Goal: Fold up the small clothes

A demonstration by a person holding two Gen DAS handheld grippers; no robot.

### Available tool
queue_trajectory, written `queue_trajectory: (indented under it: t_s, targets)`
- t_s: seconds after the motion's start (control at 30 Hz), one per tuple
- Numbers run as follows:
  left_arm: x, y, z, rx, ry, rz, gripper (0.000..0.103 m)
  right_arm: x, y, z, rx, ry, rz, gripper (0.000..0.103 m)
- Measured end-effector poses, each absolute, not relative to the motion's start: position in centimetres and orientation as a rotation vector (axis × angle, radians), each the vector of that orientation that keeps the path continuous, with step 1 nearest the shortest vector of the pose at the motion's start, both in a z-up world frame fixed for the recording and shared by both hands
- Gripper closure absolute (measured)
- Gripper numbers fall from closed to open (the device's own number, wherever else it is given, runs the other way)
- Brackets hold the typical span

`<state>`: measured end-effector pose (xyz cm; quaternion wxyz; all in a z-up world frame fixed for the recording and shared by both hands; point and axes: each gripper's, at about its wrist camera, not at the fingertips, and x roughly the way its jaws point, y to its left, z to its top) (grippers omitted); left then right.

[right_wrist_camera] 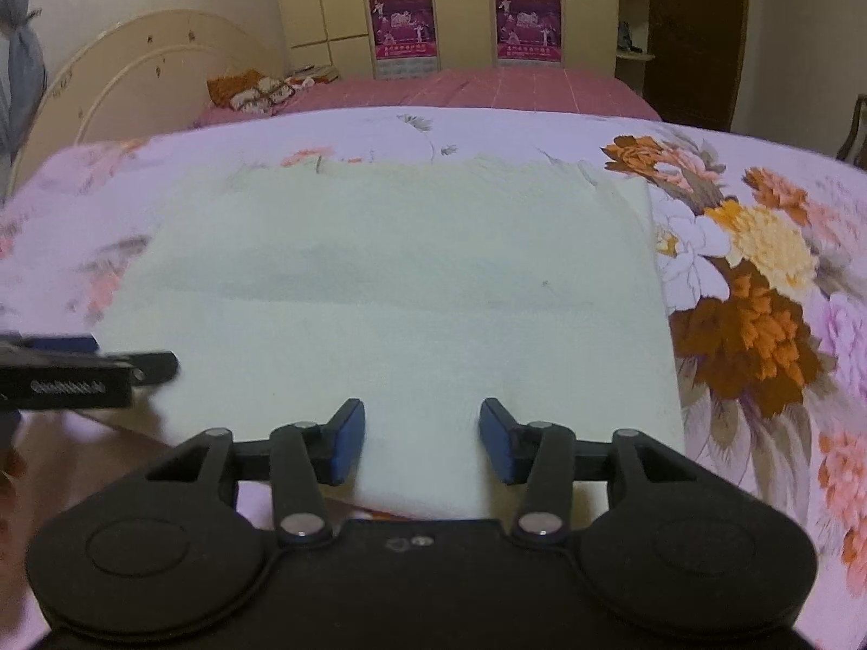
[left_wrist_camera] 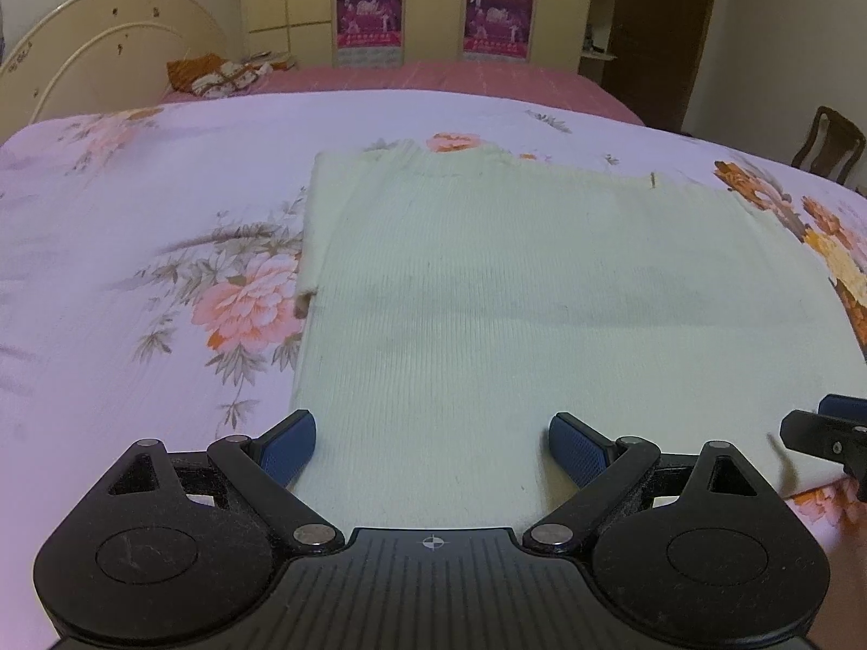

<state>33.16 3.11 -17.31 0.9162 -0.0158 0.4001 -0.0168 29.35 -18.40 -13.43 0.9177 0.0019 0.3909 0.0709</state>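
Note:
A pale cream ribbed knit garment [left_wrist_camera: 515, 298] lies flat on the floral bedsheet, folded into a rough rectangle. It also shows in the right wrist view [right_wrist_camera: 390, 292]. My left gripper [left_wrist_camera: 433, 444] is open, its blue pads spread over the garment's near left edge. My right gripper [right_wrist_camera: 422, 439] is open, narrower, above the garment's near edge toward its right side. Neither holds cloth. The right gripper's tip shows at the far right of the left wrist view [left_wrist_camera: 829, 433]; the left gripper shows at the left of the right wrist view [right_wrist_camera: 81, 368].
The pink floral bedsheet [left_wrist_camera: 135, 271] covers the bed. A second bed with a pink cover [left_wrist_camera: 433, 76] and a patterned cushion [left_wrist_camera: 222, 73] stands behind. A cream headboard [left_wrist_camera: 97, 49], wardrobe [left_wrist_camera: 433, 0] and wooden chair [left_wrist_camera: 829, 146] surround it.

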Motion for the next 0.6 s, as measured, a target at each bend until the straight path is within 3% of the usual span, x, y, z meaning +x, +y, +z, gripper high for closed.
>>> queue_trajectory:
  t_s: [0.6]
  targets:
    - [31.6,4.9,-16.8,-0.135,0.868,-0.007,0.01,29.2,-17.0,-11.8,0.067,0.777,0.187,0.047]
